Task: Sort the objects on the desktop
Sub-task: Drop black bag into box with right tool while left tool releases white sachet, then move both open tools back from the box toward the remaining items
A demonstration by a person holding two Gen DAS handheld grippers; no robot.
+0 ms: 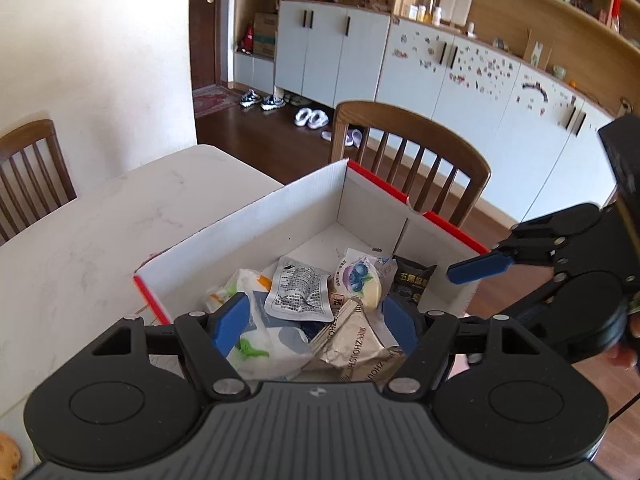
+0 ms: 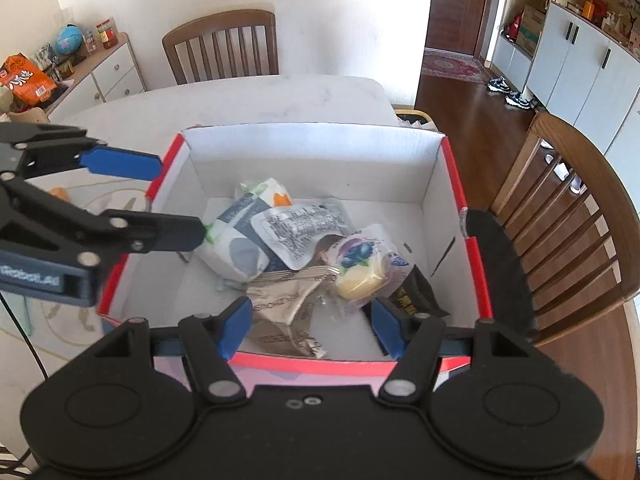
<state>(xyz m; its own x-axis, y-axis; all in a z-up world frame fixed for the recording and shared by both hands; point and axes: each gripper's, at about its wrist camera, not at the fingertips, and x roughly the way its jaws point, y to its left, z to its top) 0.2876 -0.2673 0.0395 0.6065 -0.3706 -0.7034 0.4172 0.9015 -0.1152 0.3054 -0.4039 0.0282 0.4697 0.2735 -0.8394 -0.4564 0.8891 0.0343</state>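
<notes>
A white cardboard box with a red rim (image 1: 256, 236) (image 2: 312, 156) stands on the table and holds several snack packets. Among them are a silver printed sachet (image 1: 298, 292) (image 2: 304, 228), a round cake in a blueberry wrapper (image 1: 358, 280) (image 2: 360, 264), a black packet (image 1: 412, 280) (image 2: 416, 300), a beige foil packet (image 1: 352, 344) (image 2: 288, 300) and a white-and-blue bag (image 1: 264, 332) (image 2: 236, 240). My left gripper (image 1: 316, 324) (image 2: 180, 200) hovers open over the box's left wall, with nothing between its pads. My right gripper (image 2: 312, 328) is open and empty above the near rim. One of its blue fingers (image 1: 478, 269) shows in the left wrist view.
The white marble table (image 1: 100, 220) (image 2: 240, 100) extends left of and behind the box. Wooden chairs (image 1: 412, 148) (image 2: 224, 40) (image 2: 580, 208) stand close around it. A cookie (image 1: 8, 456) lies at the table's near left. A sideboard with an orange snack bag (image 2: 24, 80) sits far left.
</notes>
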